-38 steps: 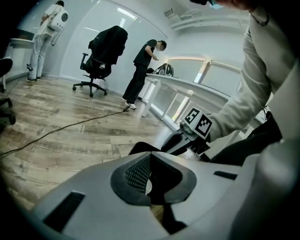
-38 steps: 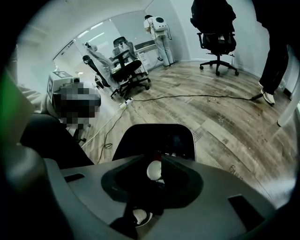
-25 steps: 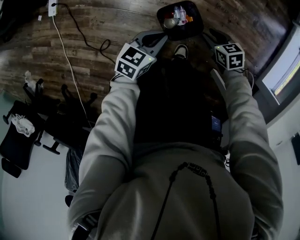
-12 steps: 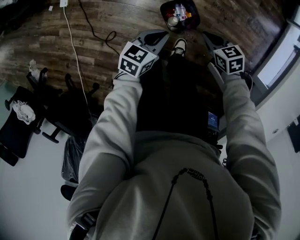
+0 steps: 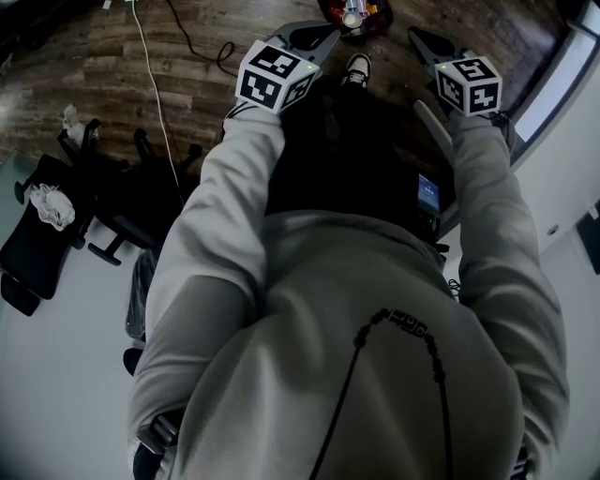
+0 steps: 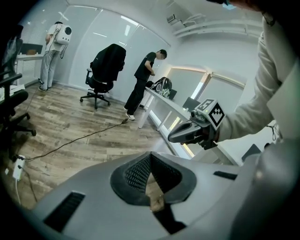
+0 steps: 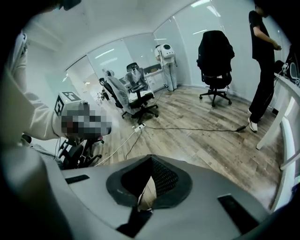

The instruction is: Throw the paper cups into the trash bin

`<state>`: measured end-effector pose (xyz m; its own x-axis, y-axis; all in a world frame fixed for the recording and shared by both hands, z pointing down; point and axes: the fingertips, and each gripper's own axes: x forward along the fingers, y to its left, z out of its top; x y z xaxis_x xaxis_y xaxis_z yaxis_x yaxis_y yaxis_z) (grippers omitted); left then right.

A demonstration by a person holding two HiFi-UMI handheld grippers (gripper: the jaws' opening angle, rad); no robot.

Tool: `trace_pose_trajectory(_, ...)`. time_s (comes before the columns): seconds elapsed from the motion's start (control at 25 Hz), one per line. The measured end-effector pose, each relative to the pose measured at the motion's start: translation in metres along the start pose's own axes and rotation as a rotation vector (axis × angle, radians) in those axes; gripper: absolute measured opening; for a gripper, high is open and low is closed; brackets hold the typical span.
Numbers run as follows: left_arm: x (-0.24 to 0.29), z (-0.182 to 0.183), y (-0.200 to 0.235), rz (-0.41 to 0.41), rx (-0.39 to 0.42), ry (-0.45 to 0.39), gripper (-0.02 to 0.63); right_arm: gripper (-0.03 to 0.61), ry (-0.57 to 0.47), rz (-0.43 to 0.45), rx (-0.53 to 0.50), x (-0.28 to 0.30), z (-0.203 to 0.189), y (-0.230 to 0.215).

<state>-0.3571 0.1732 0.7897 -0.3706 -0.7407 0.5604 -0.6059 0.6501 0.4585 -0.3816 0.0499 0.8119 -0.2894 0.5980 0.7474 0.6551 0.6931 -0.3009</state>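
Dark wood floor (image 5: 84, 66) fills the top of the head view, and at the very top edge stands the trash bin (image 5: 323, 11), cut off by the frame. Inside it, among coloured rubbish, lies what I take for a paper cup (image 5: 352, 17), a pale round shape (too small to be sure). The left gripper (image 5: 323, 33) and the right gripper (image 5: 414, 37) are held out beyond the person's grey sleeves (image 5: 216, 234), one to each side of a shoe (image 5: 356, 67). The bin lies beyond and between them. A white cable (image 5: 155, 103) runs across the floor at the left, past some office chairs (image 5: 103, 187).

In the left gripper view the ribbed pads (image 6: 137, 172) meet at the tip with only floor behind them: the jaws are together and hold nothing. The right gripper shows at the right side, also carrying nothing. No cup and no bin appear here.

In the right gripper view the jaws are likewise closed on themselves and empty, pointing out over the floor toward chairs and a power strip (image 7: 139, 126).

Judging by this, at least one cup is already in the bin and neither tool has one in hand. Whether more cups wait elsewhere, no view shows.
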Motion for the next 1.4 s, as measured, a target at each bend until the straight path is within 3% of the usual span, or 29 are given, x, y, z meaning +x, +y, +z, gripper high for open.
trace_pose_trajectory(0.12, -0.016, 0.029, -0.029, -0.023, 0.003, -0.032, -0.002, 0.018, -0.05, -0.012, -0.008, -0.037, 0.03, 0.015)
trace_pose_trajectory(0.48, -0.098, 0.159, -0.07, 0.039, 0.156, -0.152, -0.002, 0.018, -0.255, -0.077, -0.124, -0.161, 0.167, 0.042)
trace_pose_trajectory(0.64, -0.136, 0.238, -0.089, 0.062, 0.29, -0.26, -0.002, 0.018, -0.379, -0.13, -0.202, -0.216, 0.234, 0.056)
trace_pose_trajectory(0.8, -0.177, 0.285, -0.116, 0.087, 0.427, -0.278, -0.002, 0.018, -0.466, -0.15, -0.259, -0.268, 0.281, 0.075)
trace_pose_trajectory(1.04, -0.205, 0.336, -0.143, 0.117, 0.497, -0.379, -0.002, 0.018, -0.601, -0.166, -0.308, -0.329, 0.322, 0.095)
trace_pose_trajectory(1.24, -0.211, 0.36, -0.17, 0.137, 0.605, -0.376, -0.002, 0.018, -0.672, -0.165, -0.368, -0.365, 0.343, 0.117)
trace_pose_trajectory(1.4, -0.21, 0.373, -0.18, 0.125, 0.572, -0.433, -0.002, 0.018, -0.72, -0.146, -0.373, -0.39, 0.35, 0.124)
